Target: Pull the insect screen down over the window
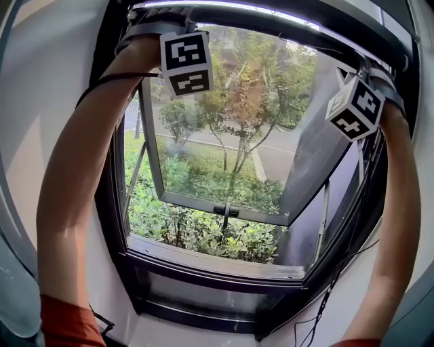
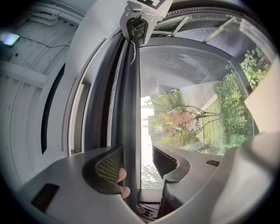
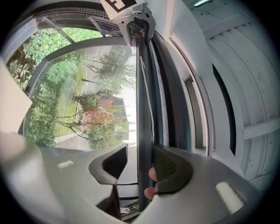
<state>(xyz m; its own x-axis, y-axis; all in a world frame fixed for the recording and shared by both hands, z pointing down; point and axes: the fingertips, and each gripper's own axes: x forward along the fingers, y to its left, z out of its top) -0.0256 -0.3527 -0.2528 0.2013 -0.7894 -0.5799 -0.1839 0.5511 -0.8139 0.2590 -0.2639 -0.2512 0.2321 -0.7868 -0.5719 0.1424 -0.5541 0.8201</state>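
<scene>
The insect screen's dark pull bar (image 1: pixel 258 19) lies along the top of the window opening. Both my arms reach up to it, and only the marker cubes of the left gripper (image 1: pixel 186 62) and the right gripper (image 1: pixel 356 105) show clearly in the head view. In the left gripper view the bar (image 2: pixel 130 100) passes between the jaws of my left gripper (image 2: pixel 136 151); one pad touches it and the other stands off. In the right gripper view the bar (image 3: pixel 143 109) runs between the jaws of my right gripper (image 3: pixel 140 149), with a gap on one side. Neither gripper clamps it.
The glass sash (image 1: pixel 224 135) is swung outward, with its handle (image 1: pixel 226 211) at the lower edge. Below is the dark sill (image 1: pixel 217 261). A cable (image 1: pixel 325 298) hangs at the lower right. Shrubs and a road lie outside. White walls flank the frame.
</scene>
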